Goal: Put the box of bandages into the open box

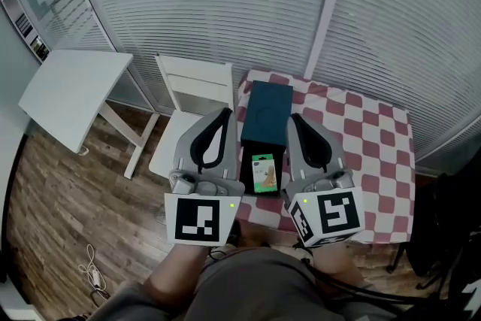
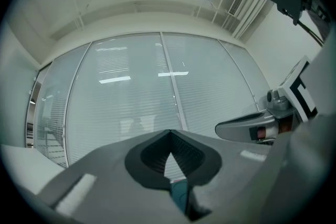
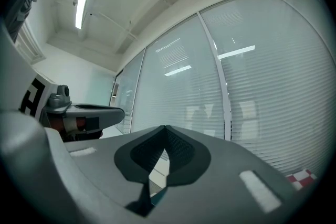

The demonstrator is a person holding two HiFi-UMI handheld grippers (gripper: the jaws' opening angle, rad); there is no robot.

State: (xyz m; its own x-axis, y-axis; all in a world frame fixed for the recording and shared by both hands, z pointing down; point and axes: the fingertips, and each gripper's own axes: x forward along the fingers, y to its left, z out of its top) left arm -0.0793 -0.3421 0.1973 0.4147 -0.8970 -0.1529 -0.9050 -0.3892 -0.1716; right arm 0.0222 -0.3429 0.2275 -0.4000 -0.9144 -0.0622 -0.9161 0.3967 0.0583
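Observation:
The head view shows a dark teal box [image 1: 267, 110] on the checkered table, with its black open part [image 1: 261, 146] on the near side. A small green and beige box of bandages [image 1: 264, 173] lies flat against that black part, apparently inside it. My left gripper [image 1: 225, 111] rises to the left of the box and my right gripper [image 1: 294, 117] to its right. Both point up and away. Neither touches a box. In the left gripper view the jaws [image 2: 169, 131] meet at the tips, shut on nothing. In the right gripper view the jaws [image 3: 165, 127] also stand shut and empty.
A red and white checkered cloth [image 1: 361, 139] covers the table. A white chair [image 1: 194, 86] stands at its left edge, and a white side table [image 1: 71, 94] stands farther left on the wood floor. Glass walls with blinds [image 1: 225, 4] run behind.

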